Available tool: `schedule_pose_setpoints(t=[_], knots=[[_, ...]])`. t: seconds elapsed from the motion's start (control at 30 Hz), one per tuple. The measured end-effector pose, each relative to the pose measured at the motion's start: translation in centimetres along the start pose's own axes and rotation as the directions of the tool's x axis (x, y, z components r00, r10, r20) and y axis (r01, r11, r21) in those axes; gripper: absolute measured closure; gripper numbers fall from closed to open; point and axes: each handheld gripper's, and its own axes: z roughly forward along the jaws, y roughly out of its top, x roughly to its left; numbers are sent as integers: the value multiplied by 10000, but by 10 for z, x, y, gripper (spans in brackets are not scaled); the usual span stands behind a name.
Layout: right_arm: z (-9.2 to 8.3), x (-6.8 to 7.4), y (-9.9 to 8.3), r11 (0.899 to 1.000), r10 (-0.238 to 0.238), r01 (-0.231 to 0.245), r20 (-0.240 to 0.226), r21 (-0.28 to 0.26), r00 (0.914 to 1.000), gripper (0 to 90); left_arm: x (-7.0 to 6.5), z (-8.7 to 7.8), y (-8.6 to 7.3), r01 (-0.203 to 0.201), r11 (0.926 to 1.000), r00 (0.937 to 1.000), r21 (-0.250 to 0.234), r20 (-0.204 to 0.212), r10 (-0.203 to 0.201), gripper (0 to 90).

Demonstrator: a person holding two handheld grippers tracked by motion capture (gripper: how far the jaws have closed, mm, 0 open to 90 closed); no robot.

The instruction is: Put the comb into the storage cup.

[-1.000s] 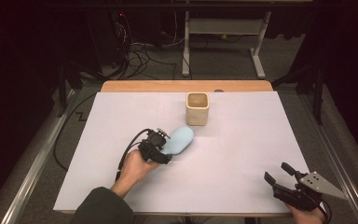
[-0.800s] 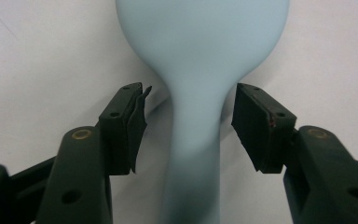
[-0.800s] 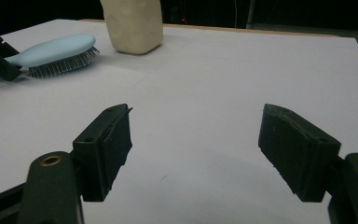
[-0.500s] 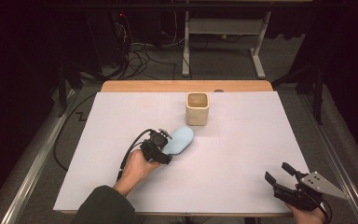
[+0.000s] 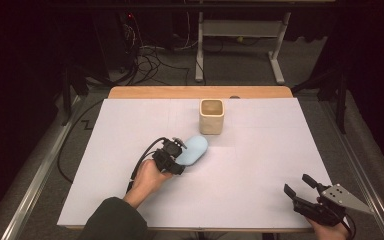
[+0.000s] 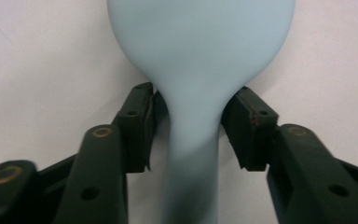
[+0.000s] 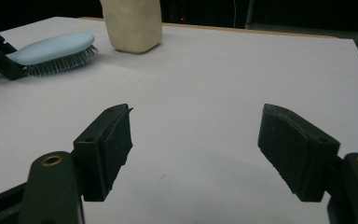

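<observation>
Left claw [image 6: 191, 126] newly closed on hairbrush [image 5: 191, 149]; cup [image 5: 212, 116] apart, interior unclear.

No readable writing anywhere

No text, label, brand, number or sign can be read on any surface: neither on the pale blue plastic hairbrush [image 5: 192, 150] at the centre of the high view, nor on the cream square cup [image 5: 212, 116] above it, nor on the white sheet covering the table [image 5: 280, 150].
</observation>
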Motion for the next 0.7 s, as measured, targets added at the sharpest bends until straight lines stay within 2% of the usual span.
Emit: schedule_pose_setpoints(t=[0.07,0.5,0.7], knots=[[0,0,0,10000,-14,14,-20,2,10000,261,0,0,0,-16,10000,10000,-42,-35,16,618],[0,1,0,9999,-146,146,-8,38,9999,265,4,0,0,143,9998,9997,-112,194,-141,673],[0,1,0,9999,-167,167,-21,41,9999,266,6,-1,0,65,9999,9996,-126,264,-61,687]])
